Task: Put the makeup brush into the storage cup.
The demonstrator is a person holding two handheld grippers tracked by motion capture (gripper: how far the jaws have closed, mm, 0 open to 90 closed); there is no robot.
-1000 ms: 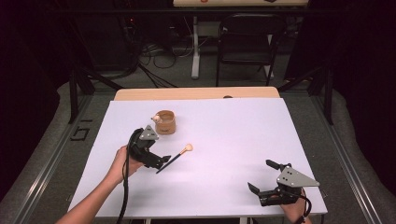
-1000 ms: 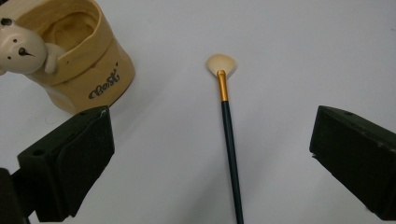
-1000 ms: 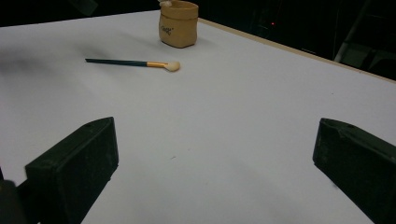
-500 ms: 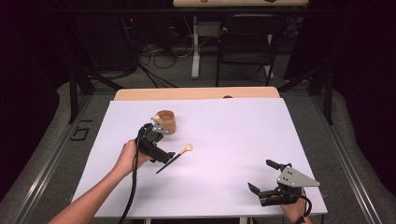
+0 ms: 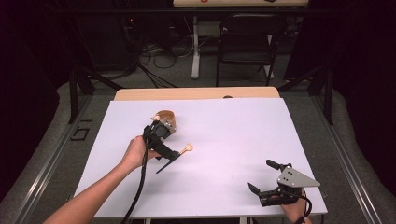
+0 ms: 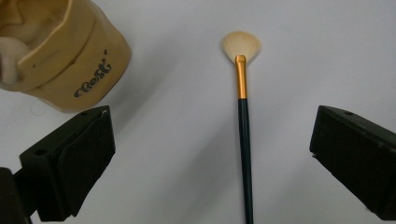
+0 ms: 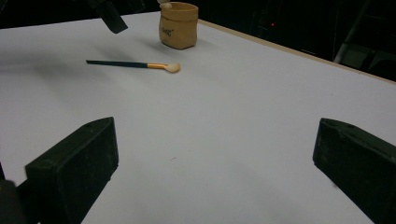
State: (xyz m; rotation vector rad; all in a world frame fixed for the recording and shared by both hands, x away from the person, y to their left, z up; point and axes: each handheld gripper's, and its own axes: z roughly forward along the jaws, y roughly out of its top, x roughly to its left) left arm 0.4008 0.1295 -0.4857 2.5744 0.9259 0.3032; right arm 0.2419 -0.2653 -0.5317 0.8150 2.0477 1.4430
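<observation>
A makeup brush with a dark handle, gold ferrule and tan fan head lies flat on the white table, also in the right gripper view. A tan fabric pouch stands just behind it, its mouth open, upright. My left gripper hovers over the brush handle, open, with the brush lying between its wide jaws. Near the table's front right edge my right gripper rests open and holds nothing.
The white table sheet has bare room across its middle and right. A wooden table edge runs along the back. Behind it stand a black chair and cables on the floor.
My left gripper has moved away from the person and slightly right, toward the pouch, over the brush. The brush and the right gripper have stayed put.
</observation>
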